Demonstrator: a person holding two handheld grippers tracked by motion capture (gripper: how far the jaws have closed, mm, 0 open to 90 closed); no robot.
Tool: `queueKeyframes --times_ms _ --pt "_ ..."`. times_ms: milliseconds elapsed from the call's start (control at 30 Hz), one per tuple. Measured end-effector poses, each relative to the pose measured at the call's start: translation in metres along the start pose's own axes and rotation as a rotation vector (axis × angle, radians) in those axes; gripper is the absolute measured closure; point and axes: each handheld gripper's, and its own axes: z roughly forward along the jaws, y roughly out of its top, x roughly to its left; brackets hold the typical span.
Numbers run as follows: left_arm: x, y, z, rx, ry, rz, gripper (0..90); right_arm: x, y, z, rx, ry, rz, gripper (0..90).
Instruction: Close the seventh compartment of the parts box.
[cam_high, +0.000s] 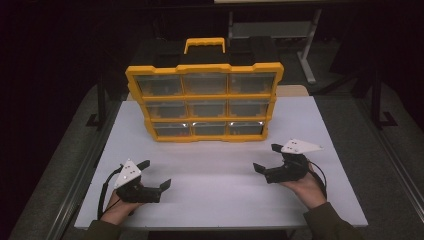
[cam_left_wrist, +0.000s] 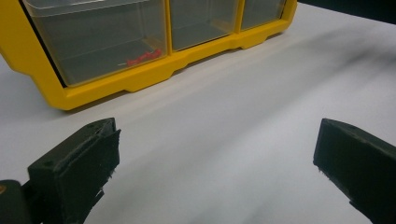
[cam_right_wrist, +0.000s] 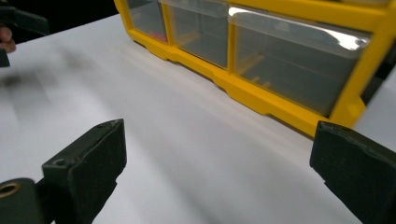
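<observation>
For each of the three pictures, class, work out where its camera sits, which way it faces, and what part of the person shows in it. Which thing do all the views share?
High view: above the person's side, looking forward and down on the white table; both forearms, the left gripper and the right gripper show.
Left gripper view: rides that gripper, facing the yellow drawer organizer; open jaws show.
Right gripper view: rides that gripper, facing the organizer's bottom row; open jaws show, the other hand far left.
Shared: the organizer and table.

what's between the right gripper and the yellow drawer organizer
Nothing: only bare white table lies between the open right gripper and the yellow drawer organizer, as the high view and right gripper view show.
</observation>
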Motion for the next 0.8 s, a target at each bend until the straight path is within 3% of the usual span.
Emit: queueKeyframes --times_ms 300,500,800 --pt "0.0 0.0 0.002 -0.002 -0.002 0.012 0.0 -0.006 -0.022 -0.019 0.0 -0.047 0.022 3.1" --pt "-0.001 -0.001 0.002 0.002 -0.002 0.005 0.0 -0.008 -0.034 -0.031 -0.02 -0.06 0.042 3.2" --pt "-0.002 -0.001 0.004 0.002 -0.008 0.012 0.0 -0.01 -0.049 -0.042 -0.008 -0.08 0.066 3.4"
